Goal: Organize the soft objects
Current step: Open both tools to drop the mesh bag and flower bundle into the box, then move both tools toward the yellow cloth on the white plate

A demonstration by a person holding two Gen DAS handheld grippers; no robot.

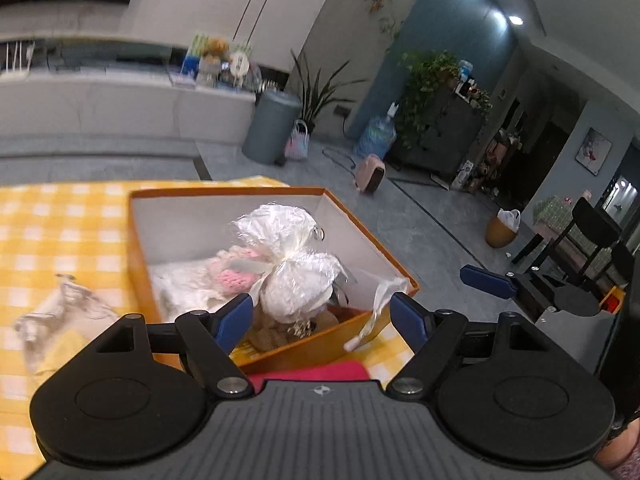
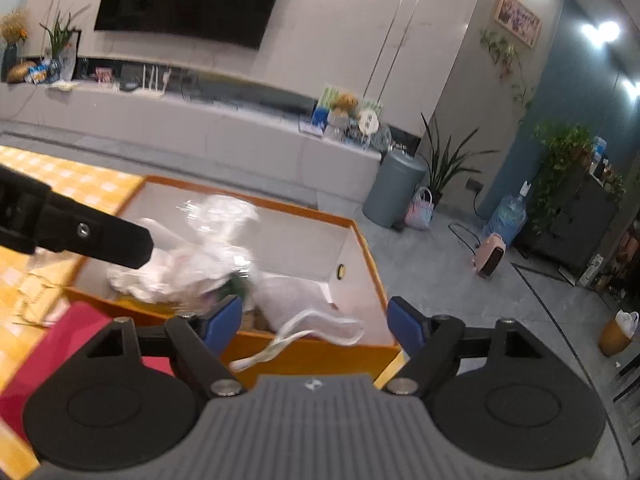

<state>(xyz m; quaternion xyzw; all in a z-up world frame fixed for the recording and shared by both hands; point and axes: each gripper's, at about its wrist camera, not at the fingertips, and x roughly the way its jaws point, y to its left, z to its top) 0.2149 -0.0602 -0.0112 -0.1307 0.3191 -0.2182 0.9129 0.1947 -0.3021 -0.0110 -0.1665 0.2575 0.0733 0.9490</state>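
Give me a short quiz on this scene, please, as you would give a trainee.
1. True or false: the orange box is empty.
2. What pattern does the tablecloth show?
3. Which lies outside the box? A. pink knitted item B. crumpled clear wrapper C. plastic-wrapped white bundle

Key: 1. False. 2. Yellow and white checks. 3. B.

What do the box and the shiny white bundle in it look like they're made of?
Box: likely stiff cardboard, with flat straight walls, orange outside and matte white inside. Bundle: thin crinkly clear plastic wrap, glossy with sharp glints, over something white and soft-looking; what is inside is unclear.
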